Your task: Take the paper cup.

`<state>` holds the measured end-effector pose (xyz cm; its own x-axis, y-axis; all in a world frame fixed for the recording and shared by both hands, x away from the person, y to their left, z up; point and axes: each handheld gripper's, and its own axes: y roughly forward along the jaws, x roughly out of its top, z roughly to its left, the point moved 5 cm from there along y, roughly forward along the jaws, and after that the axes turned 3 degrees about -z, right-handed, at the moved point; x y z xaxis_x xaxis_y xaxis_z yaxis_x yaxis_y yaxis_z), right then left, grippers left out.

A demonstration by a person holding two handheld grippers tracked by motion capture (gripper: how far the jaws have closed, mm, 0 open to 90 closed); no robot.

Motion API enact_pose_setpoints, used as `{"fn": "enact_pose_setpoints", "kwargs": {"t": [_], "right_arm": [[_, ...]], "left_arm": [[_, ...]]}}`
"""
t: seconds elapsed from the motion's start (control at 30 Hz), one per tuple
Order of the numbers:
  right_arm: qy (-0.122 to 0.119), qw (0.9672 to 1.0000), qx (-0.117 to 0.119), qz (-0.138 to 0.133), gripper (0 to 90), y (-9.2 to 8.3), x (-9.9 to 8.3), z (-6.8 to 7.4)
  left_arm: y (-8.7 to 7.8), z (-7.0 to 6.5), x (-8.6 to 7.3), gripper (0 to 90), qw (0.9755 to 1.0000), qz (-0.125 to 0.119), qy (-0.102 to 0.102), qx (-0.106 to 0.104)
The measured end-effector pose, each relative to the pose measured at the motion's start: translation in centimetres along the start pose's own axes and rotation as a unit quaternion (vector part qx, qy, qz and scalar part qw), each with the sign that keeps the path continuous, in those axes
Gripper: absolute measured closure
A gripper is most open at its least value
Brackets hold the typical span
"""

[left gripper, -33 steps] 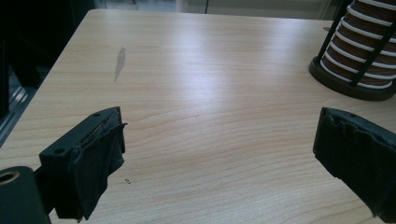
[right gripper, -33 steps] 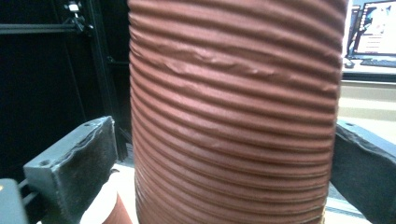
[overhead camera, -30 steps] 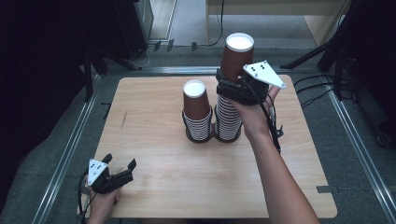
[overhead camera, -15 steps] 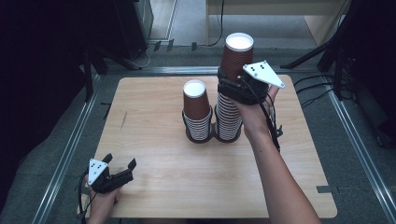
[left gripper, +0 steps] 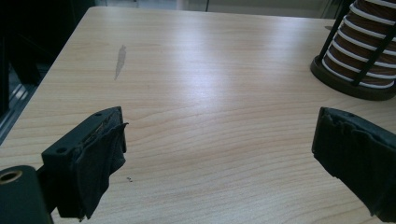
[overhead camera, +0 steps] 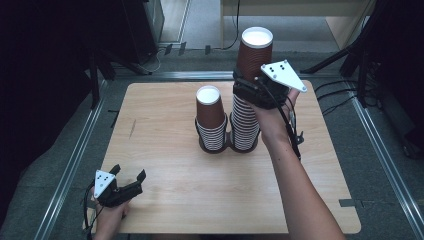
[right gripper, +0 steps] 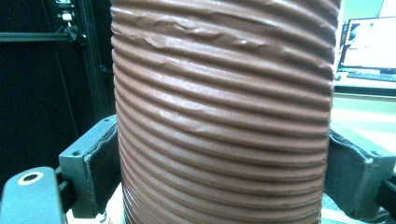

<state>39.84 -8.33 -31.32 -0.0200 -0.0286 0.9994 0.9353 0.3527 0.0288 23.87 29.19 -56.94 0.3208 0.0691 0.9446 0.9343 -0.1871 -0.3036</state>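
Two stacks of brown ribbed paper cups stand in a black wire holder (overhead camera: 220, 147) near the table's middle. The taller stack (overhead camera: 245, 122) is on the right and the shorter stack (overhead camera: 210, 117) on the left. My right gripper (overhead camera: 252, 90) has just been closing around the top cup (overhead camera: 254, 50) of the taller stack. In the right gripper view its pads (right gripper: 100, 158) press on both sides of that cup (right gripper: 224, 116). My left gripper (overhead camera: 129, 181) rests low at the table's front left corner. Its jaws stand wide open over bare wood (left gripper: 219, 140).
The wooden table (overhead camera: 165, 200) has bare surface to the left, right and front of the holder, whose base (left gripper: 348, 86) is at the far right of the left gripper view. Metal rails and dark equipment stands surround the table. A cable trails from the right hand.
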Motion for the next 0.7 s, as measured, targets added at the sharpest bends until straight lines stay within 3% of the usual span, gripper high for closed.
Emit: {"fn": "enact_pose_setpoints", "kwargs": {"t": [0.7], "right_arm": [[-0.021,0.9985,-0.016,-0.049,12.0,-0.2,2.8,0.7]], "left_arm": [[0.0,0.0,0.0,3.1,1.0000,0.001,0.000,-0.001]]}}
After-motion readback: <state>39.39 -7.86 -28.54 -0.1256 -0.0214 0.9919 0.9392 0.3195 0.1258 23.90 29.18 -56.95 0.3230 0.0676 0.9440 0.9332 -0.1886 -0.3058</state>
